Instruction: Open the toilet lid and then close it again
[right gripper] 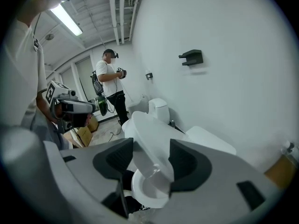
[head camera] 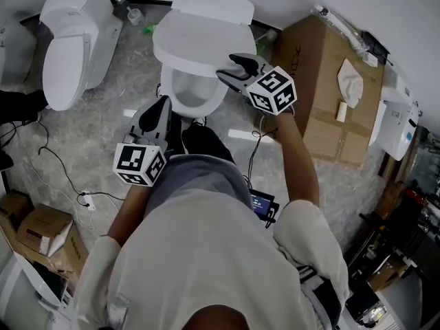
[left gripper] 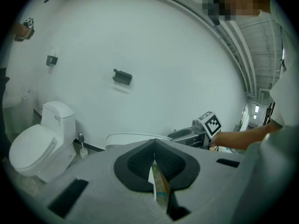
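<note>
- Grey marbled floor [head camera: 82,136], plain white wall [left gripper: 163,55]. White ceramic toilet bowl [head camera: 185,88] sits straight ahead of the person, white cistern [head camera: 213,5] behind it.
- White oval plastic toilet lid [head camera: 199,43] is part-raised and tilted over the bowl, hinged at the cistern side. The bowl opening shows under it.
- Right gripper [head camera: 228,66] is at the lid's near-right rim. In the right gripper view the lid [right gripper: 150,146] fills the gap between the two black pads [right gripper: 187,164], so the jaws look closed onto the rim.
- Left gripper [head camera: 157,112] hangs off to the left of the bowl, not on the toilet. Its fingers [left gripper: 140,160] are pressed together with only a thin slit between, nothing held.
- Handling, judged: the lid is light, stiff, thin moulded plastic. It is glossy, so likely slippery under the pads. The hinge carries most of the weight and the lid swings in an arc.
- Best hold, judged: the rim far from the hinge, pads across the thickness, about where it is taken now. A loose pinch could let it slide out and slam on the bowl.
- Step: mid-swing. Can't tell opening from closing.
- Also around: second white toilet [head camera: 69,40] at left, brown cardboard box [head camera: 337,95] at right, another person [right gripper: 110,85] standing far back in the right gripper view.
</note>
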